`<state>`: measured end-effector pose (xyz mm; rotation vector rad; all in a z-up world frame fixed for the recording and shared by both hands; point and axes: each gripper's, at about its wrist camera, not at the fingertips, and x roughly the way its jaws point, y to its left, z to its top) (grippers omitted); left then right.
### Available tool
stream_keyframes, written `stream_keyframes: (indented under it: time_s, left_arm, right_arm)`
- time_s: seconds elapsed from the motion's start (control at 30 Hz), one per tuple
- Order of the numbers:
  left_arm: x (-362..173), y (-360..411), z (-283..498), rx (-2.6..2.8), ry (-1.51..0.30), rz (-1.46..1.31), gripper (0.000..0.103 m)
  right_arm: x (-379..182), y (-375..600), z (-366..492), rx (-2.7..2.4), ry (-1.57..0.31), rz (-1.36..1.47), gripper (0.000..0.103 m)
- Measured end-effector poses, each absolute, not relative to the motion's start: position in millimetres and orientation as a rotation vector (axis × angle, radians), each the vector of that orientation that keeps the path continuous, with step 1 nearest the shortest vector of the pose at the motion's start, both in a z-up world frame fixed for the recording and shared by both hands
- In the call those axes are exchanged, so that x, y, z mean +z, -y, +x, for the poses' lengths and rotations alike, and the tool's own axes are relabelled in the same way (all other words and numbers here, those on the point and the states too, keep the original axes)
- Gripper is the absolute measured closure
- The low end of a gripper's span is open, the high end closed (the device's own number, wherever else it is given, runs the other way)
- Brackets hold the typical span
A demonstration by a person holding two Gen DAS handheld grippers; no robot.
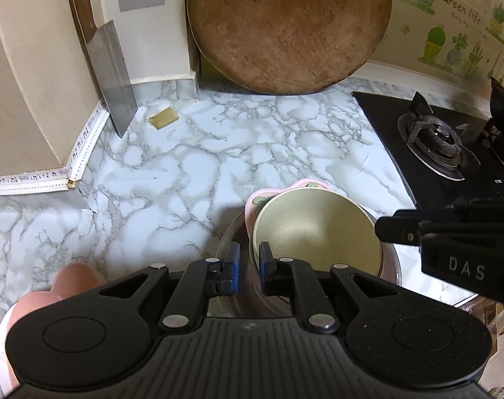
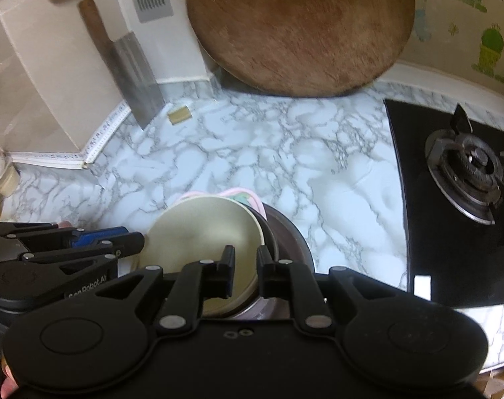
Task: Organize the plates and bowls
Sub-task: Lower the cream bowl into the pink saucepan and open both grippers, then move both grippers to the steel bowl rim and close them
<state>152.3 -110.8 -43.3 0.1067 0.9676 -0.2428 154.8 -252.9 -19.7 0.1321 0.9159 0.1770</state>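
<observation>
Closest to us, the left gripper (image 1: pixel 250 262) has its fingers narrow, with the near rim of the cream bowl (image 1: pixel 318 232) standing between them. We cannot tell whether the pads press on it. The right gripper (image 2: pixel 245 266) has its fingers closed on the same bowl's rim at the opposite side, so the bowl is taken from both sides, which we judge keeps it level.

The cream bowl sits on a pink plate (image 1: pixel 252 202) that shows just beyond the fingers, and both nest in a metal bowl (image 1: pixel 393 266). This looks like stacking to save space. Left of the left fingers lies a pink dish (image 1: pixel 75 282).

We read "DAS" on the right gripper's body, and what looks like "GenRobot.AI" on the left one.

Beyond the fingers the marbled counter (image 1: pixel 252 139) runs to the wall, with a stove (image 1: pixel 434 139) to the right. A cleaver (image 1: pixel 112 76) and a round cutting board (image 1: pixel 285 26) lean there, likely out of the way. A wall sticker (image 1: pixel 461 10) says "Green life".
</observation>
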Motion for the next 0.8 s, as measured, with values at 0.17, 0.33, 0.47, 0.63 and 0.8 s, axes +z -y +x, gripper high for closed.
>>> stream_keyframes:
  time_s: [0.17,0.33,0.47,0.63,0.8]
  left_arm:
    - [-31.2,99.5,137.7,-0.250,-0.907,0.086,0.037]
    - [-19.0,90.9,122.3,-0.246,-0.854,0.086,0.032]
    - [-14.0,82.5,111.6,-0.239,-0.832,0.073,0.030]
    - [-14.0,76.2,100.8,-0.233,-0.826,0.060,0.027]
    - [-18.4,71.8,92.9,-0.209,-0.810,0.034,0.023]
  right_arm:
    - [-10.4,251.8,146.6,0.203,-0.879,0.118,0.086]
    - [-1.9,252.4,135.8,0.227,-0.843,0.123,0.049]
    - [7.0,255.1,121.3,0.217,-0.792,0.132,0.007]
    - [14.2,261.6,108.9,0.233,-0.768,0.135,0.001]
    - [14.4,270.9,99.9,0.226,-0.738,0.107,0.001]
